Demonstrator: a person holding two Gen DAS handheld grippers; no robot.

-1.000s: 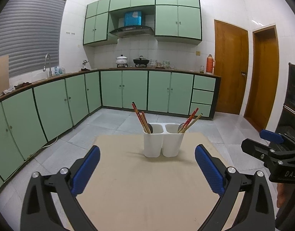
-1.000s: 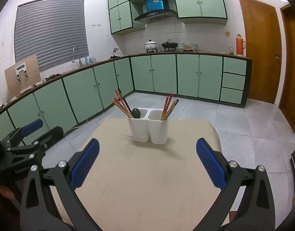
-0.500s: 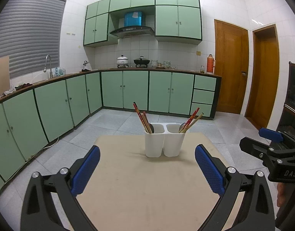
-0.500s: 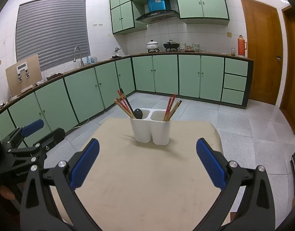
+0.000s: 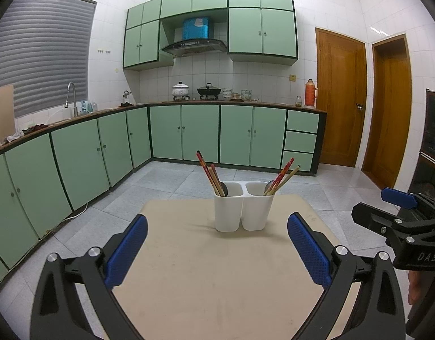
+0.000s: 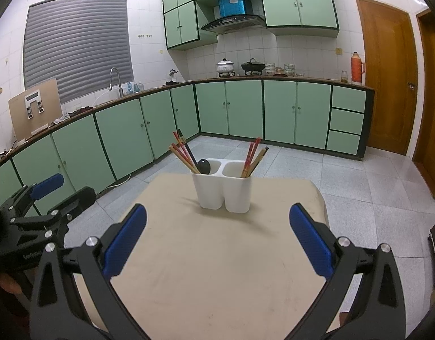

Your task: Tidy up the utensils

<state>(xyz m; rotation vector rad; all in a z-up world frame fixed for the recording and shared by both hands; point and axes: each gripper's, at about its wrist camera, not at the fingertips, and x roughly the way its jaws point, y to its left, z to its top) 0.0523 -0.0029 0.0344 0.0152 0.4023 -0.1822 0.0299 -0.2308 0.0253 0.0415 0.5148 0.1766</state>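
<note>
Table with a white cup holder, and the sticks and spoons already stand in it.

The tan table (image 5: 217, 283) is bare but for the holder (image 5: 243, 208) at its far middle; chopsticks (image 5: 210, 171) and a dark spoon (image 6: 203, 166) sit in both cups, so the job looks almost done. The left gripper (image 5: 217, 250) and right gripper (image 6: 217, 240) hang wide open, holding nothing.
</note>
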